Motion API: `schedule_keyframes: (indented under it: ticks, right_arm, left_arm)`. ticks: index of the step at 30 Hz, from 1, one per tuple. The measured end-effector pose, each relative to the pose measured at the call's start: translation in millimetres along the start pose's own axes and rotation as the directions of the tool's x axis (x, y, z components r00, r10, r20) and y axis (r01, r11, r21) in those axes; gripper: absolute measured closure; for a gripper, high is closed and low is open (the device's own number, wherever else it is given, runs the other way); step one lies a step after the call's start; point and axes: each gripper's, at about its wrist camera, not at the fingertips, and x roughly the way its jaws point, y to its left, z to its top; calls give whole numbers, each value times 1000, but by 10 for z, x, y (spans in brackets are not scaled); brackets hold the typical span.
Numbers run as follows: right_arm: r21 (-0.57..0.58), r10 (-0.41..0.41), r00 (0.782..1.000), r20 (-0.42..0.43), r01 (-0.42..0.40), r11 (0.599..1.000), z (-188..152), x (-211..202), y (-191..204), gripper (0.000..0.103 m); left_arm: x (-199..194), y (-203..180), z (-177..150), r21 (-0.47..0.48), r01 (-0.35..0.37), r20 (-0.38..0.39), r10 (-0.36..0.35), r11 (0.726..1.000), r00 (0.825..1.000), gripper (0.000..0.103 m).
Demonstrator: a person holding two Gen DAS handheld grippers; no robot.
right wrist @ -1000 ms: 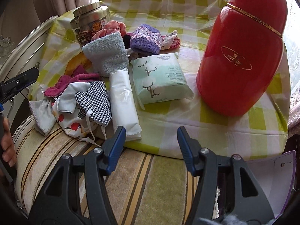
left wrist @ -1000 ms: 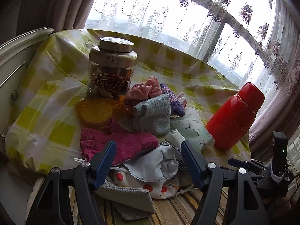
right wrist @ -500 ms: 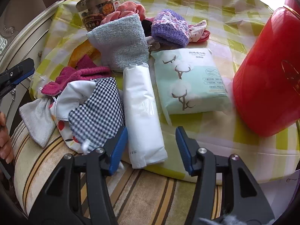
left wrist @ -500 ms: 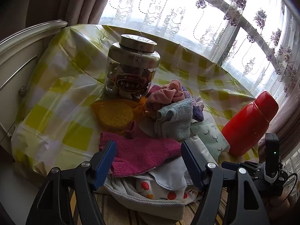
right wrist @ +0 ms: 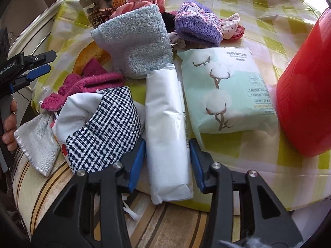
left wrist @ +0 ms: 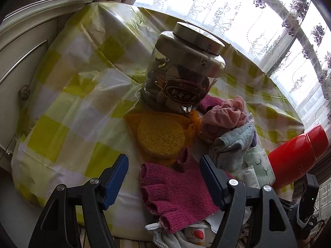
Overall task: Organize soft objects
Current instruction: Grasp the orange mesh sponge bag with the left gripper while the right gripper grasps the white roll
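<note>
The right gripper (right wrist: 167, 161) is closing its jaws around the white wrapped roll (right wrist: 166, 128), which is lying just left of the mint cotton-tissue pack (right wrist: 225, 91); the pads are flanking it but not yet visibly pressing. Squeezing mid-width should avoid snagging the checked cloth (right wrist: 107, 128) touching the roll's other side. The left gripper (left wrist: 163, 183) is hovering wide open over the magenta knit glove (left wrist: 178, 192). The roll is overhanging the table edge, so lifting toward the striped seat looks clearest.
</note>
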Motion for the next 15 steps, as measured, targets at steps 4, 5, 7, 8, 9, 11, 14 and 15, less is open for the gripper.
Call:
schedule_keyframes:
  ticks: [4, 5, 7, 8, 9, 11, 14, 15]
  right_arm:
    - [1, -18, 1000, 13, 18, 1000, 43, 26, 16, 56]
    - [-2, -23, 1000, 16, 23, 1000, 51, 33, 24, 56]
    - [-3, -32, 999, 21, 32, 999, 67, 42, 39, 56]
    - [-4, -35, 999, 23, 35, 999, 68, 44, 42, 56]
    - [-5, -37, 999, 25, 37, 999, 70, 46, 53, 56]
    - [-2, -38, 999, 28, 38, 999, 73, 47, 55, 56]
    - [3, -37, 999, 36, 36, 999, 46, 31, 54, 56]
    - [7, -37, 999, 38, 37, 999, 37, 25, 48, 56]
  left_arm:
    - [257, -7, 141, 31, -6, -67, 8, 1000, 998, 31]
    - [331, -15, 163, 31, -9, -88, 12, 999, 996, 31]
    - [482, -33, 209, 31, -9, -127, 13, 999, 992, 29]
    - [555, -40, 237, 29, -14, -141, 18, 999, 990, 25]
    - [617, -47, 260, 27, -24, -149, 27, 999, 988, 22]
    - [727, -71, 301, 33, -42, -160, 46, 999, 986, 19]
    - [886, -110, 321, 48, -57, -191, 66, 997, 979, 19]
    - [933, -117, 325, 47, -59, -198, 68, 997, 978, 19]
